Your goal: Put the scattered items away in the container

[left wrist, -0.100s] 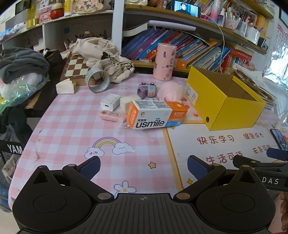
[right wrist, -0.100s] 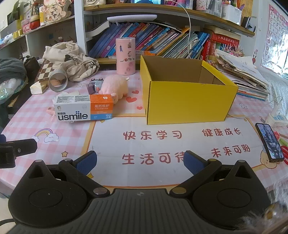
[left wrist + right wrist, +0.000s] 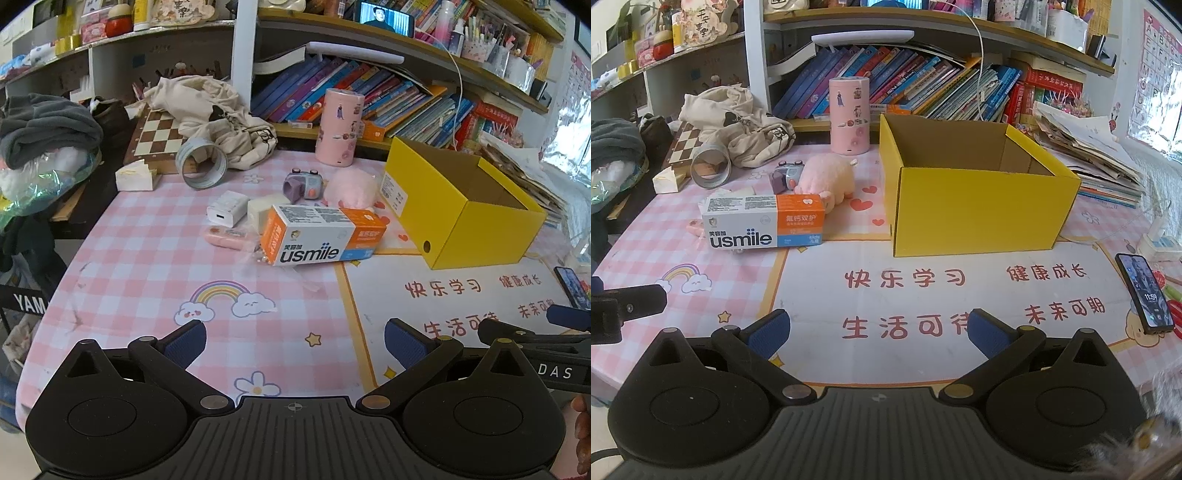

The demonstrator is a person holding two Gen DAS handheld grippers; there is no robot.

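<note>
An open yellow box (image 3: 476,225) (image 3: 975,210) stands empty on the table at the right. Left of it lie a usmile carton (image 3: 317,236) (image 3: 764,225), a pink plush (image 3: 351,188) (image 3: 827,177), a purple toy camera (image 3: 303,182) (image 3: 785,173), a white charger (image 3: 227,208), a pale block (image 3: 260,210) and a pink eraser (image 3: 225,234). My left gripper (image 3: 293,339) is open and empty, near the table's front edge. My right gripper (image 3: 879,328) is open and empty, in front of the box.
A tape roll (image 3: 201,162), chessboard (image 3: 159,134), cloth bag (image 3: 214,114) and pink canister (image 3: 338,127) sit at the back. A phone (image 3: 1145,291) lies at the right edge. Bookshelves stand behind. Paper stacks (image 3: 1086,155) lie right of the box.
</note>
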